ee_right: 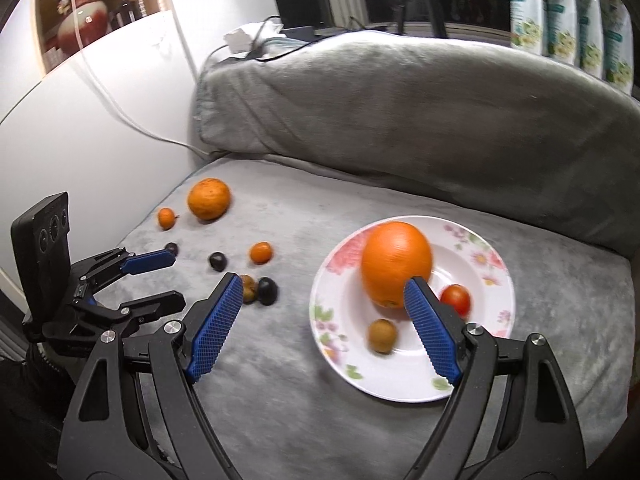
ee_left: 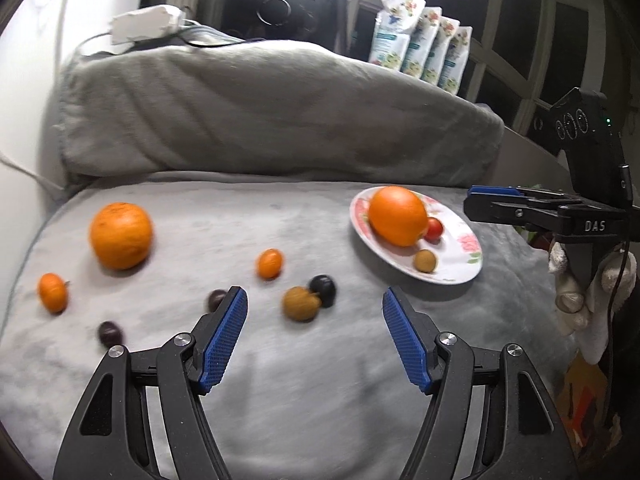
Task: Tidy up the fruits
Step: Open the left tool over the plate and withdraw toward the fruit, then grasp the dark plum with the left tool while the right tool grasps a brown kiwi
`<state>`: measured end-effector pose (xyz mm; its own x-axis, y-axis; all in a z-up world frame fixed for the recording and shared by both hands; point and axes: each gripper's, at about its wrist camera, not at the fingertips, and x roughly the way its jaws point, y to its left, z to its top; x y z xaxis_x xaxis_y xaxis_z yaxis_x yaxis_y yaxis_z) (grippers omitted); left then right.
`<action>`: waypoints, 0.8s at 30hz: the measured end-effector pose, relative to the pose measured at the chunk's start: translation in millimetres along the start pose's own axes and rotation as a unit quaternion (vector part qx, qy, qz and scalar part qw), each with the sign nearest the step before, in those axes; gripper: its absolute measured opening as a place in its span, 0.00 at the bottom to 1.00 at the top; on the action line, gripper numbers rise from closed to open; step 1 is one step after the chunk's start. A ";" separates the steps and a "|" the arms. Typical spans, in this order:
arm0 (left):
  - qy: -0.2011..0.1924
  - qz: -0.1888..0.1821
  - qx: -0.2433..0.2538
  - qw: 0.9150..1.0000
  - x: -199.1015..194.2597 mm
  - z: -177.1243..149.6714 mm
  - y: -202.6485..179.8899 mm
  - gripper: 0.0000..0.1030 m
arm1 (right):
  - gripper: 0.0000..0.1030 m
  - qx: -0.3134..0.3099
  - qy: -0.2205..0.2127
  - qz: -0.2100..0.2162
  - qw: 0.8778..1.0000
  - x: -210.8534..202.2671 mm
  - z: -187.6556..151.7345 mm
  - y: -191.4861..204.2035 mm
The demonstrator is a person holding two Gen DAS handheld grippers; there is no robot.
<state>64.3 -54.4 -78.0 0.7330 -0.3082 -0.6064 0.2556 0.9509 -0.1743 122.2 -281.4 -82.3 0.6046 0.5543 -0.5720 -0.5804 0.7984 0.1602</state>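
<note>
A floral white plate (ee_left: 460,276) (ee_right: 492,344) lies on a grey blanket and holds a large orange (ee_left: 398,216) (ee_right: 396,264), a red tomato (ee_left: 435,229) (ee_right: 456,299) and a brown longan (ee_left: 425,261) (ee_right: 382,335). Loose on the blanket lie another large orange (ee_left: 121,236) (ee_right: 209,199), two small kumquats (ee_left: 270,263) (ee_left: 52,292), a brown longan (ee_left: 301,304) and several dark grapes (ee_left: 323,289). My left gripper (ee_left: 314,304) (ee_right: 172,276) is open and empty above the loose longan. My right gripper (ee_right: 324,292) (ee_left: 470,200) is open and empty by the plate's left edge.
A grey cushion (ee_left: 280,112) backs the blanket. A white wall (ee_right: 80,120) with a cable is at the left. Several refill pouches (ee_left: 420,40) stand on the sill behind. A white power strip (ee_left: 144,24) lies on the cushion's top.
</note>
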 end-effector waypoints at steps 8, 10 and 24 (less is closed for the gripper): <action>0.000 0.034 -0.024 0.999 -17.7 -14.3 35.5 0.68 | 0.83 -0.055 0.014 0.017 0.998 21.6 0.3 35.8; 0.002 0.043 -0.031 0.999 -20.3 -17.5 44.4 0.68 | 0.83 -0.070 0.021 0.021 0.997 29.3 -0.5 45.4; 0.012 0.073 -0.070 0.995 -24.8 -30.4 88.4 0.68 | 0.54 -0.173 0.099 0.038 0.979 92.7 -11.2 103.0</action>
<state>49.5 38.2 -101.9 0.7402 -0.1674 -0.6512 0.0556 0.9804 -0.1889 112.4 -150.3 -127.8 0.4549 0.5242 -0.7199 -0.7904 0.6102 -0.0552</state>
